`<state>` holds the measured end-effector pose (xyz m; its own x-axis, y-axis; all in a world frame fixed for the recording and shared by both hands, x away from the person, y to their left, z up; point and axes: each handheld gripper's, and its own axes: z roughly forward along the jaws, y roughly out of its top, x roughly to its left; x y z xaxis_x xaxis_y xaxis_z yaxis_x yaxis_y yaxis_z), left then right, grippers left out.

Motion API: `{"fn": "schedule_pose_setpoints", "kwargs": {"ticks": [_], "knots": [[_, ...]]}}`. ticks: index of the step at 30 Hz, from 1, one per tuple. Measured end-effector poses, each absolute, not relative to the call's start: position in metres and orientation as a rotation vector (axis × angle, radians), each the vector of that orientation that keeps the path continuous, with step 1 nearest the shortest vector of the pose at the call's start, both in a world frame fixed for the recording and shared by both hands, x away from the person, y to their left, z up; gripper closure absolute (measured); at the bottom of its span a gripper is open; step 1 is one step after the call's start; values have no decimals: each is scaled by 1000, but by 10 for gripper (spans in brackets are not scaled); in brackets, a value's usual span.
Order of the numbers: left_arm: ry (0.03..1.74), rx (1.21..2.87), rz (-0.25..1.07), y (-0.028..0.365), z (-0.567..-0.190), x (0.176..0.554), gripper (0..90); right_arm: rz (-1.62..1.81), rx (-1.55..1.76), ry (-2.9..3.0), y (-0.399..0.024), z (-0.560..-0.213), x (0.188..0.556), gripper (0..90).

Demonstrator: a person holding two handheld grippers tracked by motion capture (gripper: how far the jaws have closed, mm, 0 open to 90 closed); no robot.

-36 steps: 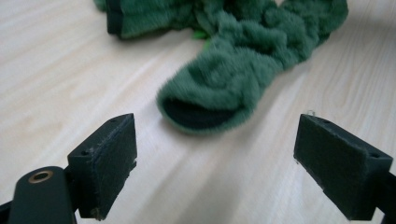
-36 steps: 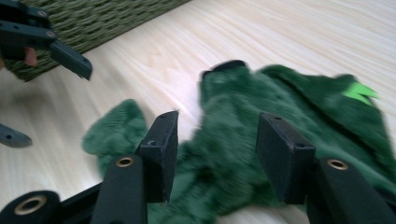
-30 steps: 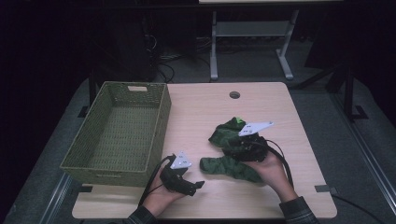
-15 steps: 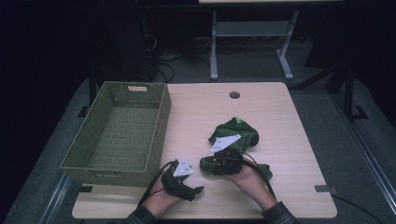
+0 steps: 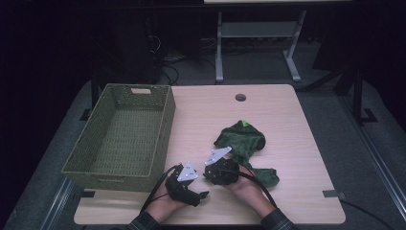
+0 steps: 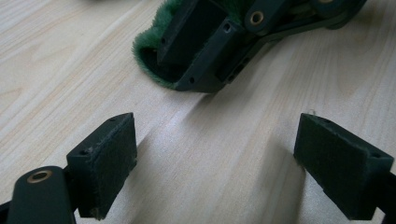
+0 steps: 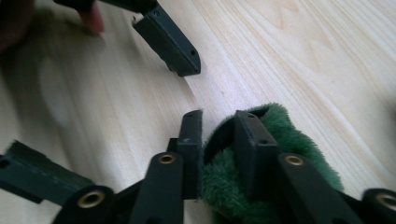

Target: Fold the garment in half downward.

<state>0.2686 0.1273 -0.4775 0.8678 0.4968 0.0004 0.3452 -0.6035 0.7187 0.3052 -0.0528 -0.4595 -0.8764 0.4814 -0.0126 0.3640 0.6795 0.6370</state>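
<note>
A green fuzzy cloth (image 5: 240,139) lies crumpled on the wooden table (image 5: 287,115), right of centre. My right gripper (image 5: 213,178) sits low at its near-left end. In the right gripper view its jaws have just been closing and now pinch the cloth's fluffy hem (image 7: 219,186): the right gripper (image 7: 219,126) is shut on it. My left gripper (image 5: 201,194) rests just to the left by the front edge. In the left gripper view the left gripper (image 6: 215,135) stands open over bare wood, facing the right gripper (image 6: 201,51) and the cloth edge (image 6: 149,60).
A woven green basket (image 5: 165,120) stands on the left half of the table with nothing showing inside it. A round cable hole (image 5: 240,97) is at the back of the table. A metal stand (image 5: 258,38) is on the floor beyond.
My right gripper has moved left and toward the front edge, coming down next to the left gripper. The green cloth has been drawn out toward the front. The left gripper has stayed put.
</note>
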Motion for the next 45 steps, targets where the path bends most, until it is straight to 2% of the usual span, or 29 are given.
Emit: {"fn": "schedule_pose_setpoints", "kwargs": {"ticks": [4,10,24,29,45], "knots": [[606,2274,256,127,-478,268,125,995,716,2708,-54,-463,302,845],[606,2274,256,127,-478,268,125,1008,722,2750,-56,-462,303,874],[604,2277,256,127,-477,269,125,1111,691,2832,-70,-451,283,874],[611,2271,251,127,-478,268,125,1243,699,2757,-84,-433,278,870],[612,2271,249,127,-478,268,124,1346,840,2588,-141,-405,291,845]]}}
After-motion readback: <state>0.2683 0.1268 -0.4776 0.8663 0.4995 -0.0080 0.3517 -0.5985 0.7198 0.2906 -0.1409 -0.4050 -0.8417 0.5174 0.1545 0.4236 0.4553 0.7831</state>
